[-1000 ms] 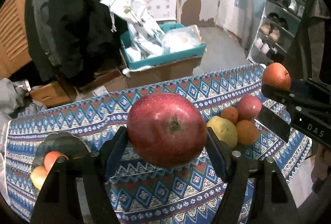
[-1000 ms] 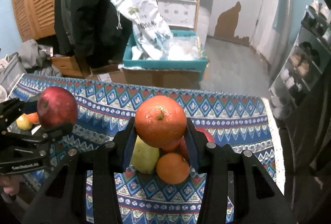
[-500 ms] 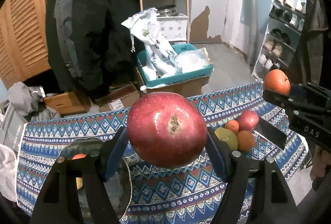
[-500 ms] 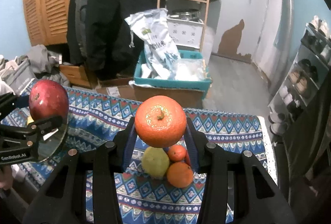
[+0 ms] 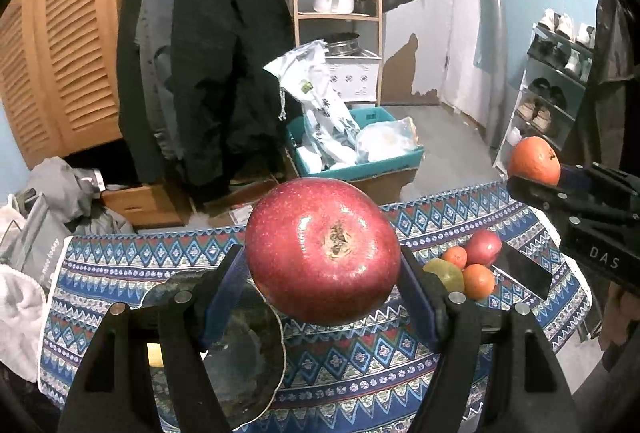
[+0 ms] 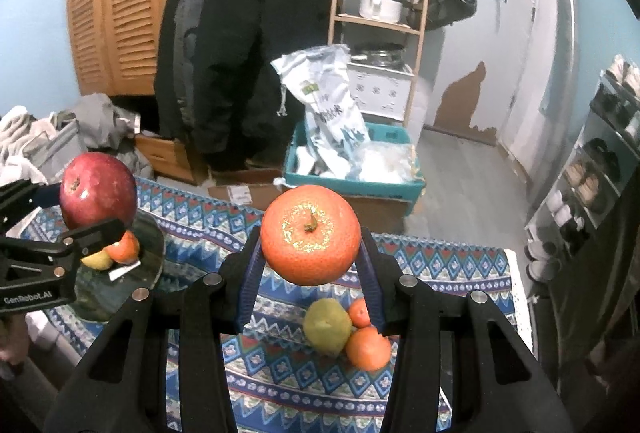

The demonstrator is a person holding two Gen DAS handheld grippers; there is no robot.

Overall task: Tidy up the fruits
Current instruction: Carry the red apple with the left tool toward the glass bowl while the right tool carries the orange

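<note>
My left gripper [image 5: 322, 269] is shut on a big red apple [image 5: 322, 251] and holds it high above the patterned tablecloth [image 5: 360, 365]. My right gripper [image 6: 310, 265] is shut on an orange [image 6: 310, 235], also held high. Each shows in the other view: the apple [image 6: 98, 191] at left, the orange [image 5: 534, 161] at right. A dark glass plate [image 5: 240, 353] lies under my left gripper and holds an orange fruit [image 6: 124, 247] and a yellow one [image 6: 96, 261]. A pile with a green pear [image 6: 326, 325], oranges [image 6: 368, 349] and a red fruit [image 5: 484, 247] sits on the right.
A black phone [image 5: 524, 275] lies right of the fruit pile. Behind the table stand a teal crate with bags [image 5: 356, 149], hanging dark coats [image 5: 208, 73], a wooden shelf [image 5: 340, 13] and a shoe rack [image 5: 556, 89]. Grey clothes [image 5: 52, 201] lie at the left.
Both grippers have risen and pulled back with their fruit; the table looks smaller and lower, and more of the room shows. The plate now lies under the left gripper.
</note>
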